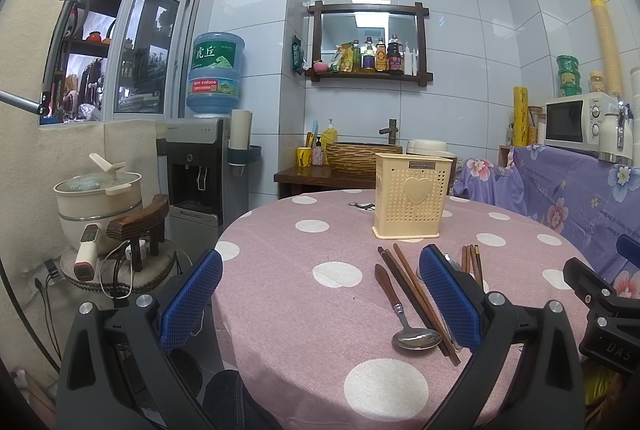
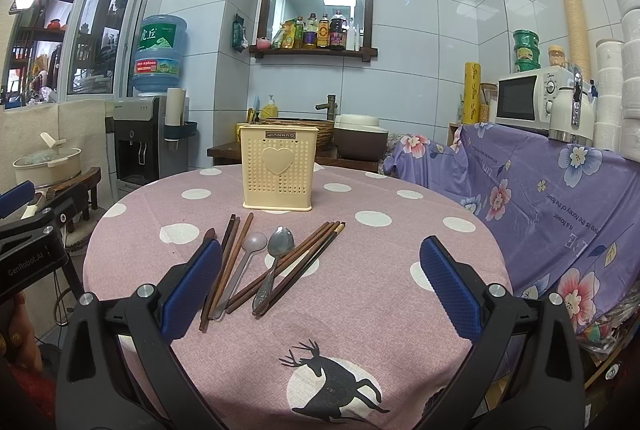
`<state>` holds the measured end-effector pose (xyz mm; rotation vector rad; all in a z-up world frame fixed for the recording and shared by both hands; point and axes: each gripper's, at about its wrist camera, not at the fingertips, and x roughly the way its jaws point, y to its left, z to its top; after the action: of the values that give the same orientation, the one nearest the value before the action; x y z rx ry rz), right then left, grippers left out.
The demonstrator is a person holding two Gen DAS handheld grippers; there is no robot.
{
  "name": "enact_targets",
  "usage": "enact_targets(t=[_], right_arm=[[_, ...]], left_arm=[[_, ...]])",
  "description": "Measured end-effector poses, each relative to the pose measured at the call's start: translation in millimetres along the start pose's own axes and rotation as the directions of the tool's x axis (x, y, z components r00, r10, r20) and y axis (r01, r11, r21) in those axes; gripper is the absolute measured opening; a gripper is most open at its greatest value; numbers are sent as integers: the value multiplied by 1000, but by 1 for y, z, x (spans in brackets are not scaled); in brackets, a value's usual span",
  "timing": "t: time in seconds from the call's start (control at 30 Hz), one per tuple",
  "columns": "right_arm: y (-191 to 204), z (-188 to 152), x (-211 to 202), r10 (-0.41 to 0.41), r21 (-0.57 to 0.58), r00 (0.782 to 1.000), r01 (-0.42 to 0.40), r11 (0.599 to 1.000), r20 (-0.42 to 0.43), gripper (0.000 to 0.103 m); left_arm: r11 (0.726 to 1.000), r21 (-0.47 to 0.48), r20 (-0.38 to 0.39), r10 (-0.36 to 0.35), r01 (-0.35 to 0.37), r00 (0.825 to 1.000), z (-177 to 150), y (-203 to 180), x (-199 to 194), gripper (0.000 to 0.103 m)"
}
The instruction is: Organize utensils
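The utensils (image 2: pixel 260 262) lie lengthwise toward the holder (image 2: pixel 279 165), just ahead-left of the wide-open, empty right hand-held gripper (image 2: pixel 320 286), the nearer one.

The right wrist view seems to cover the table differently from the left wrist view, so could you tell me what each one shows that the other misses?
Only the right wrist view shows the pale pink spoon, the metal spoon lying among the brown chopsticks, and the large deer print.

Only the left wrist view shows a wooden-handled spoon.

Both show the cream utensil holder standing upright on the dotted tablecloth, and each view's own gripper open and empty.
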<state>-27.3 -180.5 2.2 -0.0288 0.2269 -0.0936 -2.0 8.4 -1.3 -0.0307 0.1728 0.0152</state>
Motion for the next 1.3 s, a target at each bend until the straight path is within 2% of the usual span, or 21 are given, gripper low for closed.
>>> enact_targets(t=[1.3], right_arm=[[1,-1,2,5,-4,1000,-5,1000,-12,98]], left_arm=[[1000,7,-24,-1,1,1000,-12,2,5,98]])
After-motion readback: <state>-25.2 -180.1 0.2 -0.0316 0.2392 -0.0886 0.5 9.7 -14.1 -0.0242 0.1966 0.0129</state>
